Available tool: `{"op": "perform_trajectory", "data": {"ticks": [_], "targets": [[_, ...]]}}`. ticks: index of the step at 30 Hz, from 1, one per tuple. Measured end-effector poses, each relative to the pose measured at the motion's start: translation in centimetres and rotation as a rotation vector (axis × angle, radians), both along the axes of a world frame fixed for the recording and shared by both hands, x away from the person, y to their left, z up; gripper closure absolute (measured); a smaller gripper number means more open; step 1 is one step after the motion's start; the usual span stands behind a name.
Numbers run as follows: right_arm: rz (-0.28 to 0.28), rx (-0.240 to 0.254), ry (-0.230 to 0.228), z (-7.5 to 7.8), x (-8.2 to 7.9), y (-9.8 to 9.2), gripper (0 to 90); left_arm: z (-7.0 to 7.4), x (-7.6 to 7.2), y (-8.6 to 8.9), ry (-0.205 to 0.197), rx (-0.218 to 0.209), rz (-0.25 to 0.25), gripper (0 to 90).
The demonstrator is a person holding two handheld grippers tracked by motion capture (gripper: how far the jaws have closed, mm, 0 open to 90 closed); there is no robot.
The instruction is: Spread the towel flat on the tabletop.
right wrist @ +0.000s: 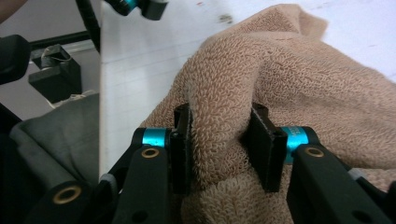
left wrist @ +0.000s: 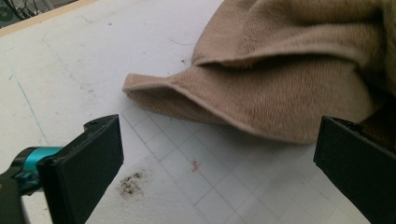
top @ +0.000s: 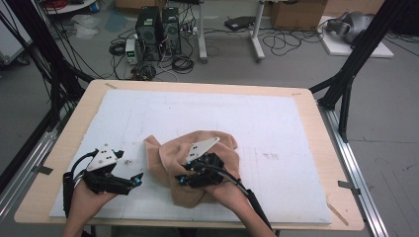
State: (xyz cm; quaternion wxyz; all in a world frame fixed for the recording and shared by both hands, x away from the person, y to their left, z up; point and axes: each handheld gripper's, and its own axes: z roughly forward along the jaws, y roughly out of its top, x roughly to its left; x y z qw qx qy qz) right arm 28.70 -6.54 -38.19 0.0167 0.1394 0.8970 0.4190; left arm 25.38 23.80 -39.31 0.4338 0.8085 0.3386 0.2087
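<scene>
A tan terry towel (top: 163, 155) lies crumpled on the white board (top: 257, 113) near the table's front middle. My right gripper (top: 184, 178) sits on top of it, and its jaws pinch a raised fold of the towel (right wrist: 280, 70) between the pads. In the right gripper view the fold bulges up between the right gripper (right wrist: 219, 140) pads. My left gripper (top: 136, 180) rests left of the towel, open, with nothing between its jaws. In the left gripper view a folded corner of the towel (left wrist: 280, 93) lies just ahead of the left gripper (left wrist: 219, 161).
The board covers a wooden table (top: 74, 128) with black frame posts (top: 353, 64) at both sides. A dark smudge (left wrist: 130, 184) marks the board near the left jaw. Computer towers (top: 158, 24) and cables stand on the floor beyond the far edge.
</scene>
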Motion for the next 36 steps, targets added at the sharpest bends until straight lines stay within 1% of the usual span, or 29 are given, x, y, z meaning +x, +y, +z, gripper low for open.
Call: {"op": "perform_trajectory", "data": {"ticks": [2,4,5,6,7,8,9,10,11,12,13,15,16,17,18,20,21,22,24,25,27,28,29,30,31,32,33,34,36], "targets": [[0.002,0.001,0.0,-0.1,-0.2,0.1,60.3,0.0,0.0,0.0,0.001,-0.003,0.001,2.0],[0.002,0.006,-0.001,-0.1,-0.2,0.1,53.4,0.1,0.1,-0.2,0.005,-0.01,-0.007,2.9],[-0.002,0.011,0.018,0.1,0.0,-0.3,46.8,0.2,0.2,-0.4,0.005,-0.009,-0.013,2.9],[-0.004,0.017,0.027,0.3,0.1,-0.7,43.3,0.3,0.3,-0.6,0.007,-0.011,-0.017,2.9],[-0.008,0.031,0.028,0.5,0.2,-1.1,42.0,0.4,0.4,-0.8,0.009,-0.011,-0.022,2.9],[-0.008,0.031,0.028,0.5,0.2,-1.1,42.0,0.5,0.5,-1.1,0.01,-0.014,-0.027,2.9],[-0.02,0.045,0.022,1.0,0.2,-2.1,37.3,0.7,0.6,-1.4,0.011,-0.014,-0.035,2.9],[-0.02,0.045,0.022,1.0,0.2,-2.1,37.3,0.8,0.7,-1.7,0.012,-0.016,-0.039,2.9],[-0.039,0.063,0.029,1.6,0.2,-3.2,35.7,1.0,0.8,-2.0,0.011,-0.019,-0.046,2.9],[-0.049,0.078,0.02,1.9,0.2,-3.8,34.9,1.1,0.9,-2.4,0.011,-0.026,-0.052,2.9],[-0.049,0.078,0.02,1.9,0.2,-3.8,34.9,1.2,1.0,-2.7,0.011,-0.022,-0.057,2.9],[-0.071,0.1,0.014,2.4,0.5,-5.2,34.6,1.4,1.3,-3.3,0.012,-0.014,-0.066,3.0],[-0.099,0.104,-0.005,2.8,0.7,-6.4,34.9,1.5,1.4,-3.5,0.015,-0.015,-0.07,5.8],[-0.099,0.104,-0.005,2.8,0.7,-6.4,34.9,1.6,1.5,-3.7,0.016,-0.019,-0.08,5.8],[-0.116,0.104,-0.016,2.9,0.9,-7.0,35.3,1.7,1.6,-3.9,0.015,-0.023,-0.084,8.4],[-0.153,0.095,-0.043,3.1,1.4,-8.3,36.1,1.8,1.8,-4.2,0.02,-0.024,-0.087,8.9],[-0.185,0.086,-0.056,3.0,1.8,-9.2,36.9,1.9,1.8,-4.3,0.022,-0.03,-0.09,10.0],[-0.185,0.086,-0.056,3.0,1.8,-9.2,36.9,1.9,1.9,-4.4,0.021,-0.033,-0.093,10.0],[-0.209,0.078,-0.069,2.7,2.3,-10.1,37.6,2.0,2.1,-4.6,0.022,-0.041,-0.095,12.3],[-0.218,0.078,-0.064,2.5,2.6,-10.4,37.9,2.1,2.3,-4.7,0.024,-0.044,-0.098,13.7],[-0.242,0.056,-0.064,1.7,3.2,-11.0,38.0,2.2,2.6,-4.9,0.024,-0.05,-0.081,19.0],[-0.242,0.056,-0.064,1.7,3.2,-11.0,38.0,2.2,2.8,-5.0,0.026,-0.053,-0.071,19.0],[-0.252,0.043,-0.062,1.2,3.6,-11.2,38.0,2.2,3.0,-5.1,0.028,-0.056,-0.063,25.4],[-0.252,0.043,-0.062,1.2,3.6,-11.2,38.0,2.2,3.2,-5.2,0.028,-0.058,-0.054,26.7],[-0.265,0.02,-0.067,0.7,4.0,-11.3,38.2,2.2,3.4,-5.4,0.028,-0.064,-0.044,27.6],[-0.265,0.02,-0.067,0.7,4.0,-11.3,38.2,2.3,3.6,-5.5,0.027,-0.065,-0.041,27.6],[-0.268,0.015,-0.065,0.4,4.3,-11.4,38.6,2.3,3.8,-5.7,0.027,-0.071,-0.042,28.3],[-0.277,-0.007,-0.061,-0.1,4.6,-11.4,40.1,2.3,3.9,-5.9,0.027,-0.078,-0.042,31.1],[-0.273,-0.011,-0.059,-0.3,4.7,-11.4,41.2,2.2,4.1,-6.5,0.033,-0.076,-0.056,32.4]]}}
